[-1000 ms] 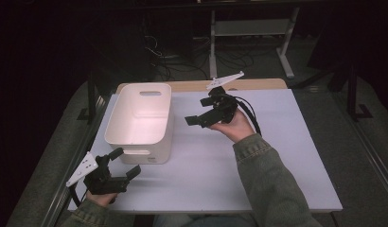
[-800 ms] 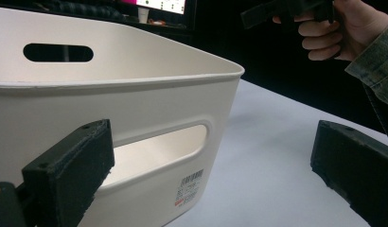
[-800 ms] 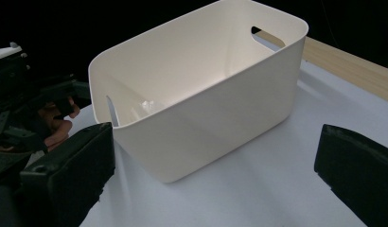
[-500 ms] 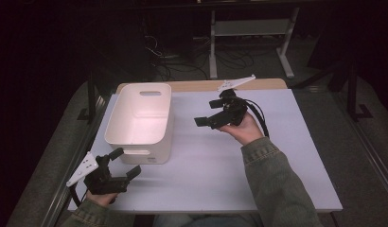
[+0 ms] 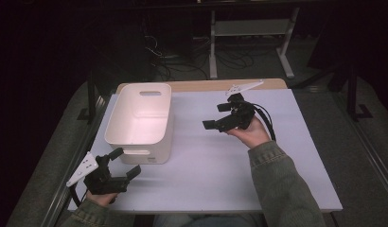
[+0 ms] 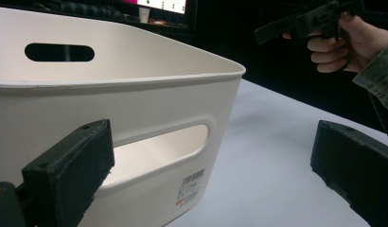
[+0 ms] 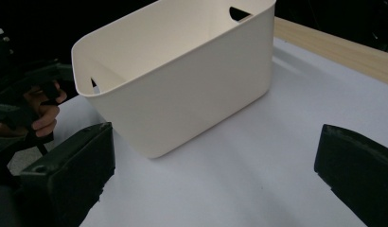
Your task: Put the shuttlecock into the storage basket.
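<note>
White plastic bin [image 5: 140, 120] standing upright on the left half of the pale table [image 5: 216, 165], long axis running away from the person, handle slots cut in both end walls, barcode label [image 6: 191, 183] low on the near end. Looks empty from above, though the inner floor is washed out by glare.

Left gripper [image 5: 120, 164] held low at the table's near left corner, jaws spread wide with nothing between them, pointing at the bin's near end wall and just short of it. Seen along its own jaws, that wall and slot close ahead, bare table to the right, the other hand [image 6: 346, 45] farther off at upper right.

Right gripper [image 5: 217, 117] raised above the table's middle, to the right of the bin and apart from it, jaws likewise parted and holding nothing, aimed leftward at the bin's long side. Black cable [image 5: 268, 124] looping behind the hand.

Wooden strip [image 5: 206, 85] along the table's far edge. Beyond, in the dark, a white metal stand [image 5: 249, 38] and loose cables [image 5: 166, 59] on the floor.
</note>
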A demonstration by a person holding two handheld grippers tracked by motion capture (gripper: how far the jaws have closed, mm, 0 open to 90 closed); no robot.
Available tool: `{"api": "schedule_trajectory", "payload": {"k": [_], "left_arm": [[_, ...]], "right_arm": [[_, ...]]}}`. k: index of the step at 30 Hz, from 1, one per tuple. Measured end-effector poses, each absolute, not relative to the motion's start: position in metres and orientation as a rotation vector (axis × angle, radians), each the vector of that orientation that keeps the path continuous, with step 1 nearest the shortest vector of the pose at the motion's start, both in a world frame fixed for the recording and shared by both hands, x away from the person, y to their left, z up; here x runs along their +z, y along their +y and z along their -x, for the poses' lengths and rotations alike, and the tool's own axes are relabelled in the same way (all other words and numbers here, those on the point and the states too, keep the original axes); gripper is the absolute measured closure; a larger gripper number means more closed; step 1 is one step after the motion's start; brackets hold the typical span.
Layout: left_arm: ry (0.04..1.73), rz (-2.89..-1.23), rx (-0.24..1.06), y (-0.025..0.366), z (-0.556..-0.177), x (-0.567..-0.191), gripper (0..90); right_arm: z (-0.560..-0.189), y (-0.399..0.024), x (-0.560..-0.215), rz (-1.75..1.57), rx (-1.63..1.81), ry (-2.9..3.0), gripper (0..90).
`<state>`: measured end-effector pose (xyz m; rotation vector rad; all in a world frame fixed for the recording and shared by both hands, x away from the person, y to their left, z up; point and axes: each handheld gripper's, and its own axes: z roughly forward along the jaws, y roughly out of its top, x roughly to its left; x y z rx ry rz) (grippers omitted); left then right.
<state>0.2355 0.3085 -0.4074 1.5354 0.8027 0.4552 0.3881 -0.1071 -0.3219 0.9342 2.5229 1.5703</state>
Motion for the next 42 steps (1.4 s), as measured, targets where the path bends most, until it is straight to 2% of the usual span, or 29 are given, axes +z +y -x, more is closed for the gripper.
{"api": "schedule_trajectory", "payload": {"k": [42], "left_arm": [[0.798, -1.552, 0.46, 0.309, -0.235, -0.407, 0.0]], "right_arm": [[-0.356, -0.172, -0.367, -1.049, 1.583, 2.389, 0.0]]}}
